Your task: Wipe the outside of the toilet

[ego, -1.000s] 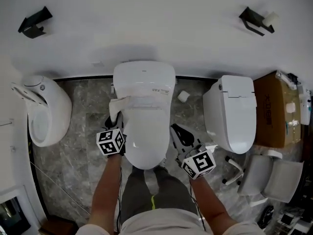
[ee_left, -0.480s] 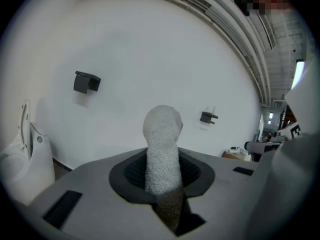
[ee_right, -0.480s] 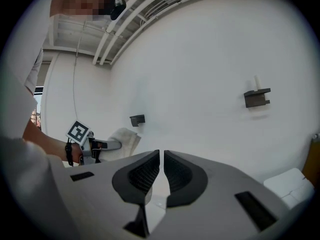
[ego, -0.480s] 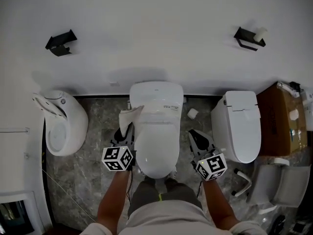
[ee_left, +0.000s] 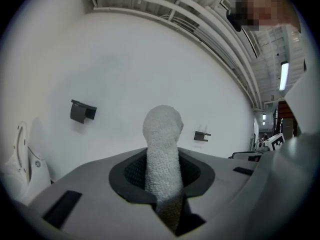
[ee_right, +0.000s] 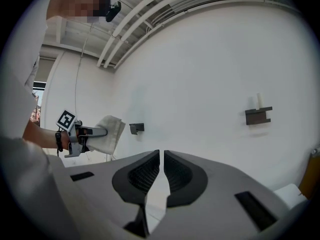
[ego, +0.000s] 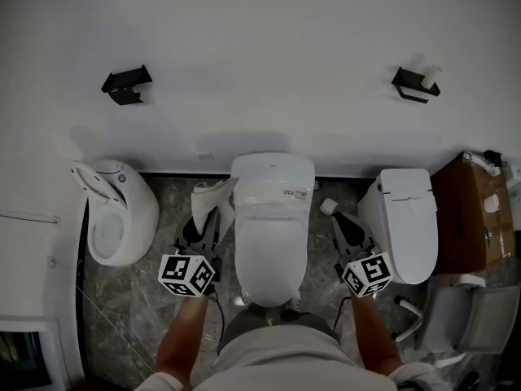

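Note:
The white toilet [ego: 271, 226] stands against the wall, lid down, in the middle of the head view. My left gripper [ego: 203, 217] is just left of it, shut on a white cloth [ego: 213, 195] that hangs by the bowl's left side near the tank. In the left gripper view the cloth [ee_left: 162, 149] sticks up from between the jaws of the left gripper [ee_left: 161, 181]. My right gripper [ego: 343, 220] hovers right of the bowl, apart from it. Its jaws are shut on nothing in the right gripper view [ee_right: 161, 156], which also shows the left gripper [ee_right: 82, 133] and cloth [ee_right: 111, 131].
A second toilet [ego: 404, 218] stands at the right and a rounded white fixture [ego: 118, 210] at the left. A paper roll [ego: 327, 206] lies on the floor. A cardboard box [ego: 472, 210] and a chair [ego: 456, 312] are at the far right. Black holders [ego: 126, 84] [ego: 415, 82] hang on the wall.
The head view has pulled back and up. The cloth has come off the toilet's left edge with the left gripper, and both grippers now sit farther out to the sides.

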{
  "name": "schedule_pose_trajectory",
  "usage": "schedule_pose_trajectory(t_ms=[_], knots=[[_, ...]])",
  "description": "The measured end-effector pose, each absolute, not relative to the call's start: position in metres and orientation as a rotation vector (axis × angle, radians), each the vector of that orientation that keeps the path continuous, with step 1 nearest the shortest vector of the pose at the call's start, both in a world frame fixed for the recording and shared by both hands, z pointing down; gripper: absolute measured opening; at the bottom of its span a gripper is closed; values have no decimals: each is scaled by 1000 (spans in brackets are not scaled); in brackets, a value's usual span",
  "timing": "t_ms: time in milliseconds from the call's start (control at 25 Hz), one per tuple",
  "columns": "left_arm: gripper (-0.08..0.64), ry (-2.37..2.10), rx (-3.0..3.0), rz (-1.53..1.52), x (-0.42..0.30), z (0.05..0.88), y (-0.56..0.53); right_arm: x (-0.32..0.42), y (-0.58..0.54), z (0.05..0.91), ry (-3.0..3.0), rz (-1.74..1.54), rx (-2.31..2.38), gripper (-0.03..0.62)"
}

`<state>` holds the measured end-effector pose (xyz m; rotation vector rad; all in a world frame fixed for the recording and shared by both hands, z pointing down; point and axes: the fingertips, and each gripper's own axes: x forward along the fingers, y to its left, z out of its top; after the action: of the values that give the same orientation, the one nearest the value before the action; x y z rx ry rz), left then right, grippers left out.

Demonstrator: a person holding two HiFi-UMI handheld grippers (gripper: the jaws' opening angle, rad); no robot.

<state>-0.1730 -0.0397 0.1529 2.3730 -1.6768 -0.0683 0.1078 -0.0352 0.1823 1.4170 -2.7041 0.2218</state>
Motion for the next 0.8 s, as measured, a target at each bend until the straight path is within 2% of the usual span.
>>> schedule_pose_trajectory(t_ms=[400,800], knots=[[109,-1768,2480,-176,-196,69,11,111,-25,128,-2728,86,1449,48],[107,-1863,2440,-238,-192,54,58,131,-7,115,-2693,121,1530,48]])
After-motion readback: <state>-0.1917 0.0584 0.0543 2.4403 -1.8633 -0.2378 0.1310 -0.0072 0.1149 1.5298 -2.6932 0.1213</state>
